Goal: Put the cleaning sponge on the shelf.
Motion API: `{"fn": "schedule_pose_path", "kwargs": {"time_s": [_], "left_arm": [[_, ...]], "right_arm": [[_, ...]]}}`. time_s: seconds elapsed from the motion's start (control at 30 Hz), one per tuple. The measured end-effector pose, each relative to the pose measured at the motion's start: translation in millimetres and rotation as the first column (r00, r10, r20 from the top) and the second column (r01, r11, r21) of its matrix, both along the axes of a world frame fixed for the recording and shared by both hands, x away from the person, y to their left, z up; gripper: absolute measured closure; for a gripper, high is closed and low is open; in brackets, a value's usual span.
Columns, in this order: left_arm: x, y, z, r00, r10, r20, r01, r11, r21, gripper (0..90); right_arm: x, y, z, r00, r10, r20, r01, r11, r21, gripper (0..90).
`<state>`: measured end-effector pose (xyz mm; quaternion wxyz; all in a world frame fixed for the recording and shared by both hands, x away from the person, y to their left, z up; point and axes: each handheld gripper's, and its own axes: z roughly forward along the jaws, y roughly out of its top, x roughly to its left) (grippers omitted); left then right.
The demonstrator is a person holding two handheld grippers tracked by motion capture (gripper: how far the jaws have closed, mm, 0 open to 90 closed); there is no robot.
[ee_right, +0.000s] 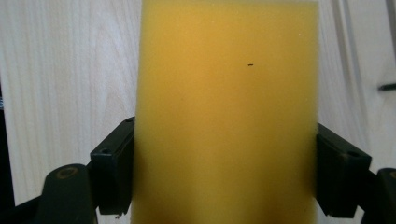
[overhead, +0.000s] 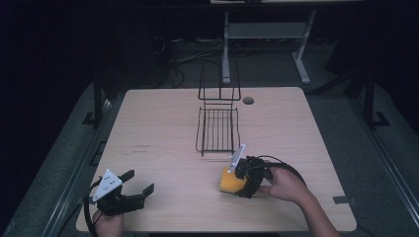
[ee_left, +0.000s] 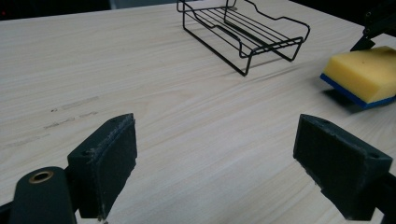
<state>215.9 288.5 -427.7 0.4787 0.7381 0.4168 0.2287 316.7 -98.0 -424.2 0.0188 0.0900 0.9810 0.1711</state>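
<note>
While one left gripper (overhead: 140, 183) gapes empty, one right gripper (overhead: 236, 178) clamps one sponge (overhead: 230, 181) near one wire rack (overhead: 217, 129).

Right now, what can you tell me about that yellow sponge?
The sponge is a soft-looking yellow foam block with a thin blue layer on its underside. It sits near the table's front edge, in front of the black wire rack. The right gripper has a jaw pressed against each long side.
</note>
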Motion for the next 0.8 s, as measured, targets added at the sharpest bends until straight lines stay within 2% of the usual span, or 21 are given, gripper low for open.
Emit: {"fn": "schedule_pose_path", "kwargs": {"time_s": [0.17, 0.8], "left_arm": [[-0.3, 1.6, 0.4, 1.0000, 0.005, 0.003, -0.005, 1.0000, -0.003, 12.8], [-0.4, 0.8, 0.9, 1.0000, 0.001, 0.005, -0.001, 1.0000, -0.002, 12.8]], "right_arm": [[2.0, 2.3, 3.6, 1.0000, 0.005, -0.002, -0.005, 1.000, 0.012, 21.7], [15.6, 8.4, 14.9, 0.9998, 0.018, -0.001, -0.018, 1.000, 0.006, 21.7]]}}
